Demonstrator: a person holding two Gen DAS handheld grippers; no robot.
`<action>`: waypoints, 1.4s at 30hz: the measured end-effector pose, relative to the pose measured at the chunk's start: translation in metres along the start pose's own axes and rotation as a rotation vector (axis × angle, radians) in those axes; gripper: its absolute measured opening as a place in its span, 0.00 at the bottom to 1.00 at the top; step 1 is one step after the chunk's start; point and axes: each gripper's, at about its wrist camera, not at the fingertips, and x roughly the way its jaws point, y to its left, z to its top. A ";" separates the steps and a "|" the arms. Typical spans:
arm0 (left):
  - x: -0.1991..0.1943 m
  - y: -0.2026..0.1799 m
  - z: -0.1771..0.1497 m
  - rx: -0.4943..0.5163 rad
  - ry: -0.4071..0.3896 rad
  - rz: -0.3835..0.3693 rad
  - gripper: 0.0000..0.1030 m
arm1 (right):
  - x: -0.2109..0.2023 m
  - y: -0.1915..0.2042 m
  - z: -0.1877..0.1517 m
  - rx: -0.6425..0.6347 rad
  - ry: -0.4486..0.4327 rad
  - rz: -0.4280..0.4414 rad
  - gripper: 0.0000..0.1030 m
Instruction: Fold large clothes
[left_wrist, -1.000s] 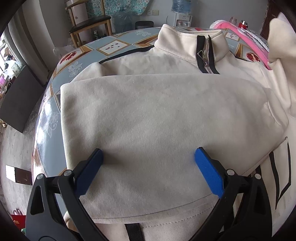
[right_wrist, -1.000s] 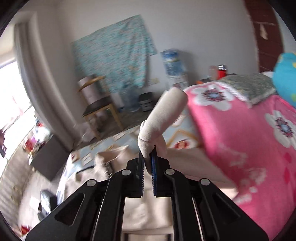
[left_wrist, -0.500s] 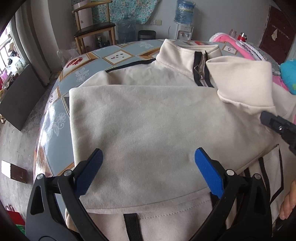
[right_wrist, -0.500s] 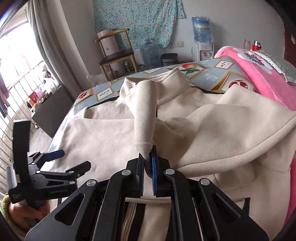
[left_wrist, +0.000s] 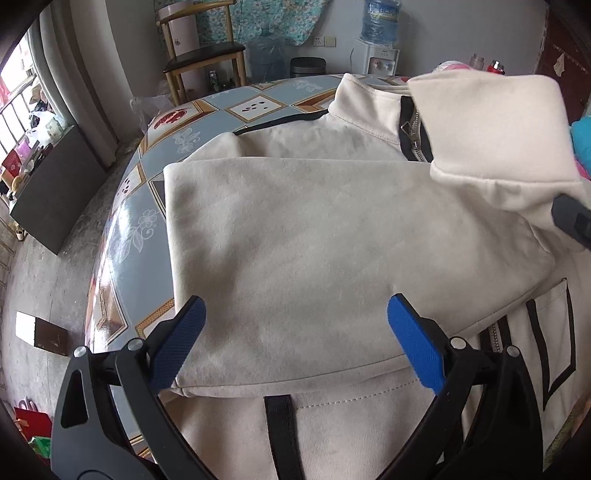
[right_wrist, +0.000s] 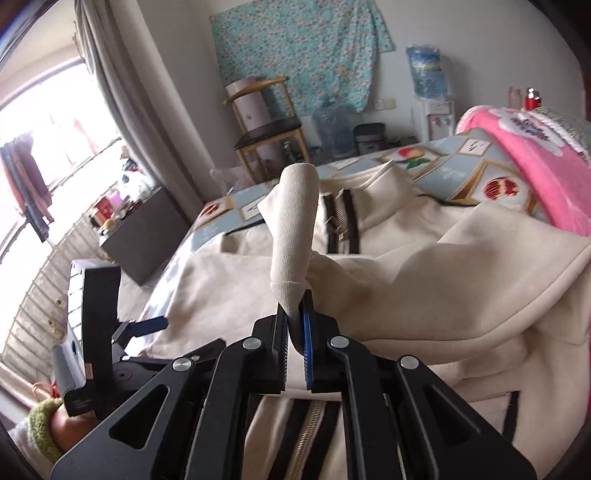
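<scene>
Your right gripper (right_wrist: 295, 325) pinches the jacket's sleeve cuff (right_wrist: 295, 229) tight — left gripper (left_wrist: 295, 332) gapes wide, empty, over the jacket (left_wrist: 295, 240).

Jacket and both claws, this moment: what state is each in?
Cream jacket: flat on the table, one sleeve already folded across the chest.
Zipper: closed at the collar.
Other sleeve: lifted, its cuff standing upright.
Right claw: shut on the cuff.
Left claw: open, above the folded sleeve, holding nothing.
</scene>
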 end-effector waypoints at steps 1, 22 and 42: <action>-0.001 0.001 -0.001 -0.001 -0.001 -0.003 0.93 | 0.006 0.001 -0.002 -0.008 0.024 0.011 0.07; -0.067 -0.020 0.014 0.006 -0.131 -0.170 0.93 | 0.044 -0.023 -0.034 0.209 0.222 0.368 0.50; -0.037 -0.026 0.010 -0.057 -0.026 -0.308 0.92 | -0.004 -0.098 -0.061 0.315 0.044 0.153 0.39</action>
